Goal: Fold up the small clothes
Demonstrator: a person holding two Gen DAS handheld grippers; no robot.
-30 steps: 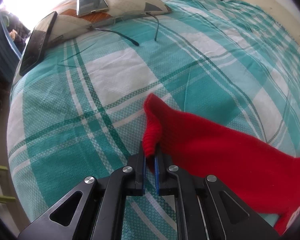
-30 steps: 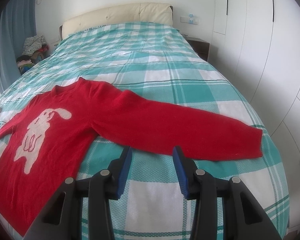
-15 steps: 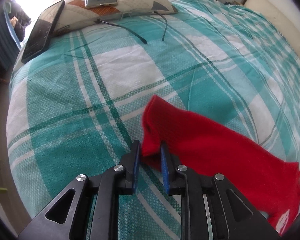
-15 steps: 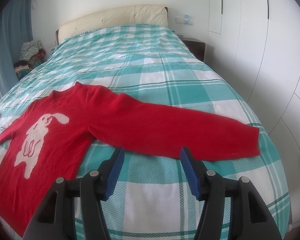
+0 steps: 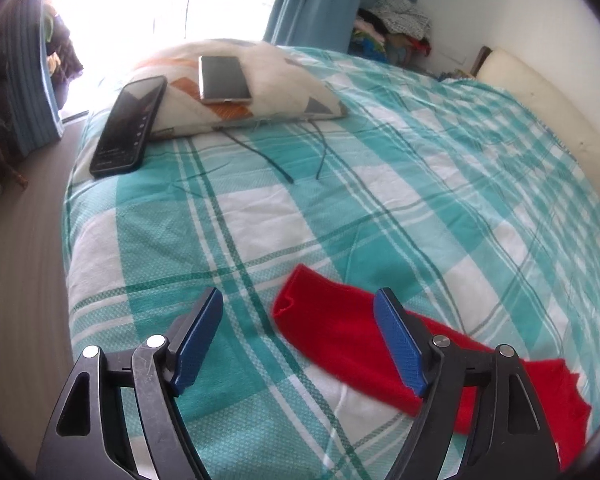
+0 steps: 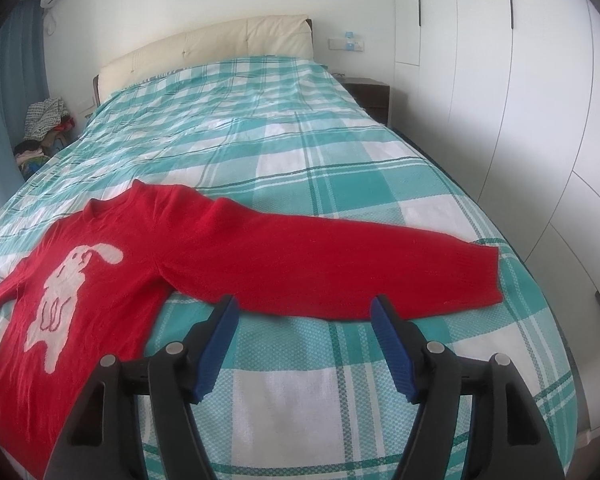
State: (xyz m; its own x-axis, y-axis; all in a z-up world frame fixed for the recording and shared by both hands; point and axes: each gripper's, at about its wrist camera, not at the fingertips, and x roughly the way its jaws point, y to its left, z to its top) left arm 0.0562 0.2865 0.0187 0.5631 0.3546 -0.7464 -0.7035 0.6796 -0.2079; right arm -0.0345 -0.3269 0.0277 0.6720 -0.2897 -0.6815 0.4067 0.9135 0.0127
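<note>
A small red sweater [image 6: 112, 256] with a white rabbit on its front lies spread flat on the teal plaid bed [image 6: 300, 144]. One sleeve [image 6: 340, 268] stretches right toward the bed's edge. The other sleeve [image 5: 340, 332] lies flat in the left wrist view, cuff pointing away. My left gripper [image 5: 298, 332] hangs above that cuff with its jaws opening; nothing is pinched between them. My right gripper [image 6: 302, 328] hovers just in front of the right sleeve's lower edge, jaws opening, with only bedspread between them.
A patterned pillow [image 5: 276, 92] at the bed's corner carries a phone [image 5: 224, 80]; a dark phone [image 5: 128, 124] leans against it, with thin cables [image 5: 276, 160] beside it. White wardrobes [image 6: 520, 100] stand right of the bed, a headboard [image 6: 204, 48] at the far end.
My left gripper let go of the sleeve cuff, spread wide and rose; the cuff now lies flat. My right gripper's jaws widened in place.
</note>
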